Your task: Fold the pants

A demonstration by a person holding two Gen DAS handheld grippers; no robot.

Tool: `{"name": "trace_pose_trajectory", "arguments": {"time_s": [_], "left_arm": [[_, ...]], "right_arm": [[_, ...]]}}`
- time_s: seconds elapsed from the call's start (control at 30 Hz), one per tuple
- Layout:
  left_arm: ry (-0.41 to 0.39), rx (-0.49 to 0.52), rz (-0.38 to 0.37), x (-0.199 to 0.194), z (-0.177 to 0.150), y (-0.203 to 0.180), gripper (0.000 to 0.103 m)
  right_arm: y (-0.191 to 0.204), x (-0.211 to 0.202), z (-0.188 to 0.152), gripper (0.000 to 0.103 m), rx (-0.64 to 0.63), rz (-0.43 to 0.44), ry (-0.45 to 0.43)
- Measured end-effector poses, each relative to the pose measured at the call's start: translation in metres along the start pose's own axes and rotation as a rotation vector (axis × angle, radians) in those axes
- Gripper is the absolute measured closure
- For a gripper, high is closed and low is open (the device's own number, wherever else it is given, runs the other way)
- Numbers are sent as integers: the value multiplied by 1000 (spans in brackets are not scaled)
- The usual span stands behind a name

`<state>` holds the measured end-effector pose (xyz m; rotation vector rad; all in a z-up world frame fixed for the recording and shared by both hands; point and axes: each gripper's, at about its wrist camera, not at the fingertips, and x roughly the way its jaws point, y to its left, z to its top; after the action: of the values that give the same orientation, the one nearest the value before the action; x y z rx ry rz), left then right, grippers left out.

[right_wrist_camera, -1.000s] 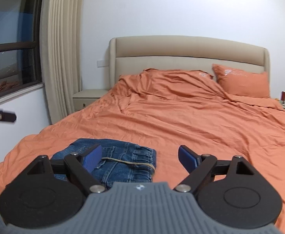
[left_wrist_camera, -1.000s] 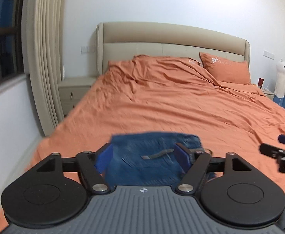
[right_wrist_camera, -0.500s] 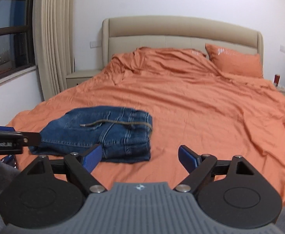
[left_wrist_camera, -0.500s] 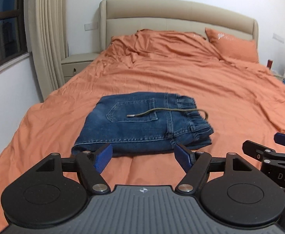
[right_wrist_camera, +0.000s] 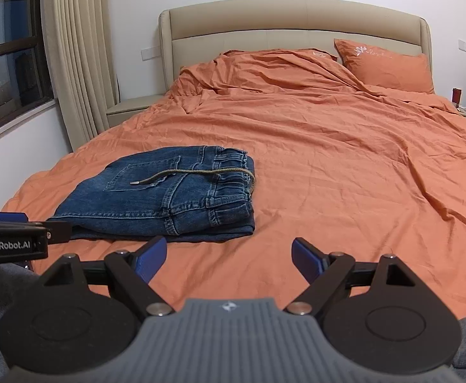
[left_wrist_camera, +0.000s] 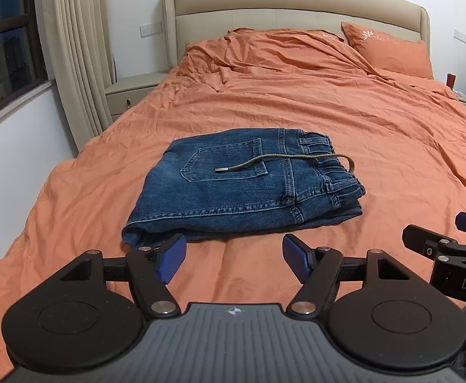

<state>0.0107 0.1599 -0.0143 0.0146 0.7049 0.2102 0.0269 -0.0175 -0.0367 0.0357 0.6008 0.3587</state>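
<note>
Folded and set down: the pants (left_wrist_camera: 242, 188) lie as a compact denim bundle on the near part of the bed (left_wrist_camera: 328, 121), back pocket up, the elastic waistband stacked along the right edge. My left tool (left_wrist_camera: 234, 257) hangs just short of the bundle's near edge, blue pads spread wide with nothing between them. My right tool (right_wrist_camera: 229, 260) is off to the right of the pants, likewise gaping and empty, over bare orange sheet.

The layers sit square, one on another, and no leg trails out of the stack, so I judge the folding itself done. One loose end shows: the drawstring (left_wrist_camera: 284, 161) runs out of the waistband and lies across the pocket, its metal tip free on the denim. Tucking it in would be a nicety, not a fold. The lower layer pokes out slightly past the waistband corner in the right wrist view; a small squaring-up is the most that seems left.
</note>
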Motion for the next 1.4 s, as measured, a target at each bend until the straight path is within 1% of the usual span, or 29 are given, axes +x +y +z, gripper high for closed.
{"name": "trace_pose_trajectory", "arguments": {"time_s": [0.5,1.4], "left_arm": [[6,9,1,0,2,2,22],[5,11,1,1,2,2,22]], "right_arm": [[1,-6,1,21,-23,11,-20],[2,-6,0,21,-27,6,-20]]}}
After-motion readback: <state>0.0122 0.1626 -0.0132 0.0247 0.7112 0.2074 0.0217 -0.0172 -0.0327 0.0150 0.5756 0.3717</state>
